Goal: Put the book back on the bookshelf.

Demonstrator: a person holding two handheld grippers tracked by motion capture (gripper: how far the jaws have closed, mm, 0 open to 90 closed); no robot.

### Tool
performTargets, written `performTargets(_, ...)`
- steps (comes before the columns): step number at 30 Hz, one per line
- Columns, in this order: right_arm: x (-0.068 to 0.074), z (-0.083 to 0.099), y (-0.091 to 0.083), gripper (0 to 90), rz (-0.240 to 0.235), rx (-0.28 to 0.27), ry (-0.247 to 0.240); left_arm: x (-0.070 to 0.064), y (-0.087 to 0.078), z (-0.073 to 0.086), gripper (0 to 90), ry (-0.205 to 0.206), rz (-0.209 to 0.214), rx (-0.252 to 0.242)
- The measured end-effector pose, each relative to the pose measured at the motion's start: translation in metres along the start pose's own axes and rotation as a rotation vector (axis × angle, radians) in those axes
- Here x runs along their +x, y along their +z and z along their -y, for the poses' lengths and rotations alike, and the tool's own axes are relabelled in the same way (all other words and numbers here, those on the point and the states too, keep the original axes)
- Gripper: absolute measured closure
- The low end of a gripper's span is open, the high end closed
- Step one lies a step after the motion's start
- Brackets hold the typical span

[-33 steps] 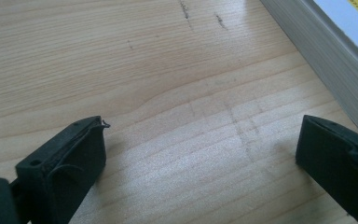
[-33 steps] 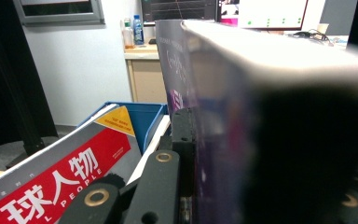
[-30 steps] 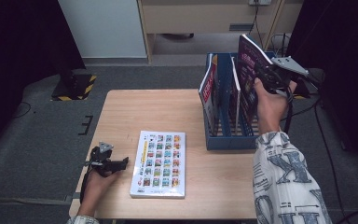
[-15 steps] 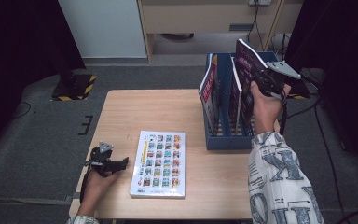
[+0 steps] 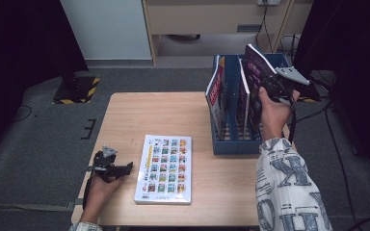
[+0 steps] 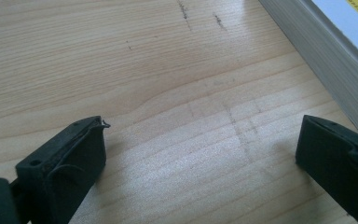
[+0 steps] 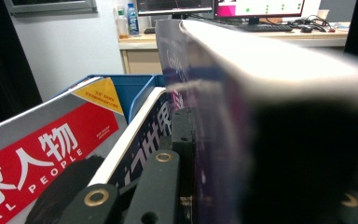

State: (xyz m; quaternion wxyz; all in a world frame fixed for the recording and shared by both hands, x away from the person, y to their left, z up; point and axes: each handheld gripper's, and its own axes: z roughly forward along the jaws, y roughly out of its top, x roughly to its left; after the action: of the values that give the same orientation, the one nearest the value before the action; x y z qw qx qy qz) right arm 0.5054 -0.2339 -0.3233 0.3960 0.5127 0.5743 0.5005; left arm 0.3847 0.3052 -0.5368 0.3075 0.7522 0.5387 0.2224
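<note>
My right gripper (image 5: 273,91) is shut on a dark purple book (image 5: 256,67), which it holds tilted over the right slot of the blue file rack (image 5: 231,143). In the right gripper view that purple book (image 7: 242,93) stands close up against the jaws. A red-covered book (image 5: 215,96) and a dark one (image 5: 242,98) stand in the rack. A white book with a grid of pictures (image 5: 165,168) lies flat on the wooden table (image 5: 159,115). My left gripper (image 5: 124,168) rests open on the table just left of it; its edge (image 6: 326,60) is close to the right jaw.
The rack stands at the table's back right corner. A dark doorway and a yellow-black striped base (image 5: 74,89) lie on the floor to the left. A cabinet (image 5: 212,19) stands behind the table. Cables (image 5: 337,144) trail on the floor at the right.
My right gripper has carried the purple book a little left and down toward the rack. The left gripper has stayed still.
</note>
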Motion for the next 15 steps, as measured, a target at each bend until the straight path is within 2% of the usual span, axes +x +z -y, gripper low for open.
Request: performTargets(15, -0.004, 0.025, 0.014, 83.5, 0.015, 0.011, 0.015, 0.000, 0.000, 0.000, 0.7, 0.004, 0.003, 0.004)
